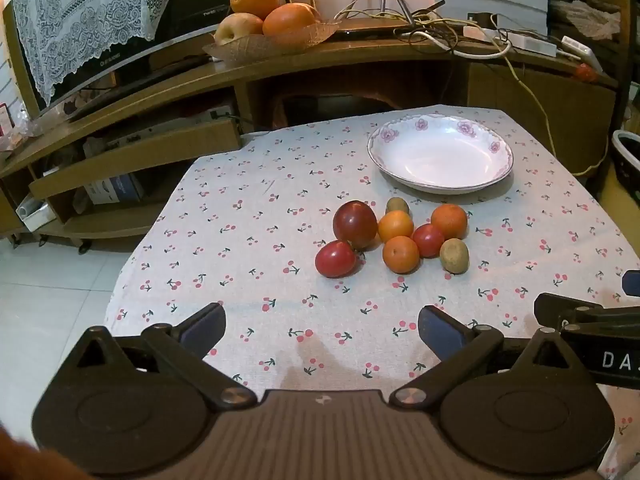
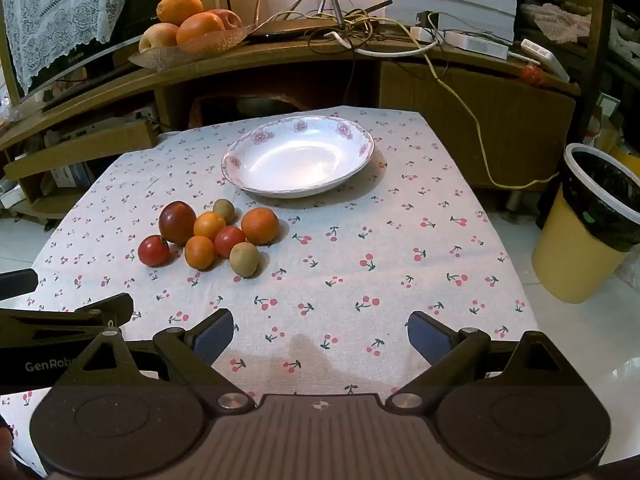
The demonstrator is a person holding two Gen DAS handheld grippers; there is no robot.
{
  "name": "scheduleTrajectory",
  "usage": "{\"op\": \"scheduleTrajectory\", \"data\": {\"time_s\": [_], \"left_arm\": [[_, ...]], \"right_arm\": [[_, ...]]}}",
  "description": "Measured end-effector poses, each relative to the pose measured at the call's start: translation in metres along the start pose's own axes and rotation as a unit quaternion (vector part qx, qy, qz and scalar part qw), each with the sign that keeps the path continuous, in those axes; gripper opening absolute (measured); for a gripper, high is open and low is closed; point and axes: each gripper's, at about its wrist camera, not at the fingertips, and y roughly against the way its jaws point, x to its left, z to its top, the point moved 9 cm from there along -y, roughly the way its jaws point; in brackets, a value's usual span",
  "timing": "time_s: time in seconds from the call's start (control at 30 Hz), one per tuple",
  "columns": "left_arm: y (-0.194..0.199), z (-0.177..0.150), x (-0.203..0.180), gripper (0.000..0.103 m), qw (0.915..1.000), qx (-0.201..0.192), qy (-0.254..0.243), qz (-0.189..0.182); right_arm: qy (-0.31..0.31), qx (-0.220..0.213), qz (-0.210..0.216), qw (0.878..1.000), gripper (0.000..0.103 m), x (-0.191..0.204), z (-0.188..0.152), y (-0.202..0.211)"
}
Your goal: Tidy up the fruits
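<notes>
With both grippers' jaws wide open and empty, nudging the touching fruit cluster [image 1: 396, 236] could roll pieces off the surface [image 1: 240, 240] before reaching the plate [image 1: 440, 158].

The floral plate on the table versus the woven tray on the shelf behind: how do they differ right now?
The floral plate is white, glossy and empty; the woven tray is brown, textured and already holds oranges and apples. The plate sits on the cherry-print tablecloth just beyond the loose fruit pile; the tray sits higher, on the wooden shelf beside tangled cables. Both are shallow, open dishes.
</notes>
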Motion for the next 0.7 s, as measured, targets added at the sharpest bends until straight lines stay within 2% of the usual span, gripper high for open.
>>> {"op": "scheduleTrajectory", "data": {"time_s": [0.7], "left_arm": [[-0.0041,-0.0031,-0.0034,0.102,1.0,0.005,0.0,-0.005]], "right_arm": [[0.002,0.003,0.0,1.0,0.094,0.0014,0.0014,-0.004]]}}
